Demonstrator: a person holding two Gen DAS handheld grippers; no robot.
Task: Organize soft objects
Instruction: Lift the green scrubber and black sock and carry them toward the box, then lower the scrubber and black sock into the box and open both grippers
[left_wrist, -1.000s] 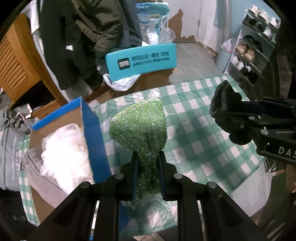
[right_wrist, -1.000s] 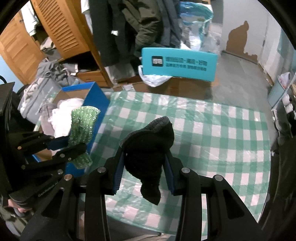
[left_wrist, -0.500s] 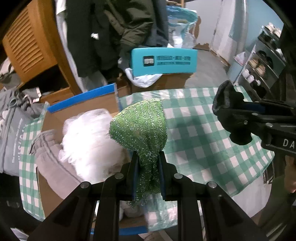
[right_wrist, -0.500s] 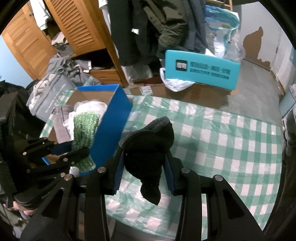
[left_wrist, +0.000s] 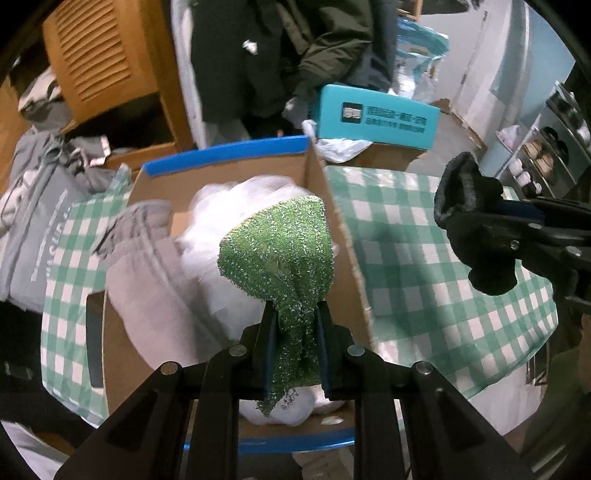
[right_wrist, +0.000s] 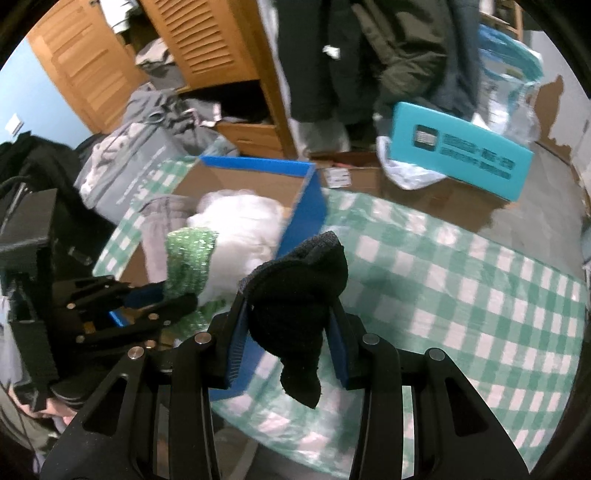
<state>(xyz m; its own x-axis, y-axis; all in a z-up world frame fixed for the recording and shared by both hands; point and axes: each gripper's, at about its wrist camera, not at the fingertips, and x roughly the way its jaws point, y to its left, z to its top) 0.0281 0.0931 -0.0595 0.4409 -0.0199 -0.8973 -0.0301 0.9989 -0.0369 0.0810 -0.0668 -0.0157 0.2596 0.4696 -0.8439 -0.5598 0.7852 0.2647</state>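
Observation:
My left gripper (left_wrist: 294, 314) is shut on a sparkly green cloth (left_wrist: 279, 251), which hangs over the open cardboard box (left_wrist: 221, 173) with blue edges. Inside the box lie a white fluffy bundle (left_wrist: 236, 206) and a grey garment (left_wrist: 147, 273). My right gripper (right_wrist: 288, 317) is shut on a black knitted sock (right_wrist: 295, 295), held above the green checked tablecloth (right_wrist: 461, 288) just right of the box's blue wall (right_wrist: 306, 199). From the right wrist view the left gripper (right_wrist: 177, 291) with the green cloth (right_wrist: 188, 254) is over the box.
A teal box (left_wrist: 376, 114) sits on a brown carton beyond the table. Dark coats (left_wrist: 277, 55) hang by a wooden louvred cabinet (left_wrist: 99, 66). Grey bags (left_wrist: 40, 192) pile at the left. A shoe rack (left_wrist: 546, 155) stands at the right.
Both grippers have moved left with their loads. The green cloth went from above the tablecloth to above the box; the black sock came up to the box's right wall.

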